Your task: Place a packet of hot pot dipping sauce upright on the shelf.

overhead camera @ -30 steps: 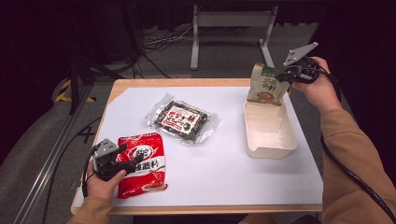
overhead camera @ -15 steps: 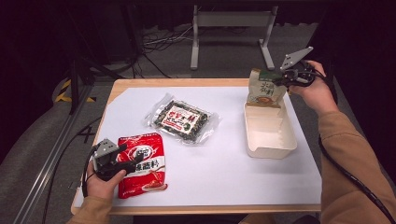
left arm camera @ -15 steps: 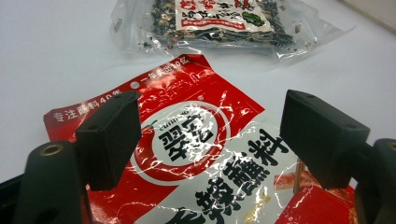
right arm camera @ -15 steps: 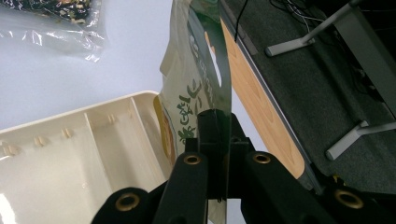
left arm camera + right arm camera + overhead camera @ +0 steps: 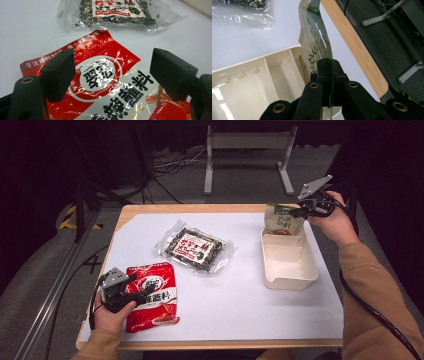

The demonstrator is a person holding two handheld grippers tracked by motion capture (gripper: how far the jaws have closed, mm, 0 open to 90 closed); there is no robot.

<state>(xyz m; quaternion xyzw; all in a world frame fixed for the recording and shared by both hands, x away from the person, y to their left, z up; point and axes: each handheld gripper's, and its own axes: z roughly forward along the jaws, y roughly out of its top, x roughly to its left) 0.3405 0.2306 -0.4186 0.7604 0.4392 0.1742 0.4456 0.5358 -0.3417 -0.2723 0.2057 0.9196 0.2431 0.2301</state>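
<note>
Nearest, at about 7 o'clock on the white table sheet (image 5: 240, 295), the left gripper (image 5: 131, 289) rests with its jaws spread wide over the near-left edge of the red seasoning packet (image 5: 151, 295), pads not pressing it; the left gripper view shows the packet lying flat between and beyond the jaws. Toward the centre, at about 11 o'clock from the red packet, lies the clear bag of dried seaweed (image 5: 196, 249). At 3 o'clock sits the cream divided tray (image 5: 290, 275). Farthest, at about 1 o'clock, the right gripper (image 5: 300, 213) has its jaws pressed together, pinching the green pouch (image 5: 283, 221), which stands upright at the tray's far end.
</note>
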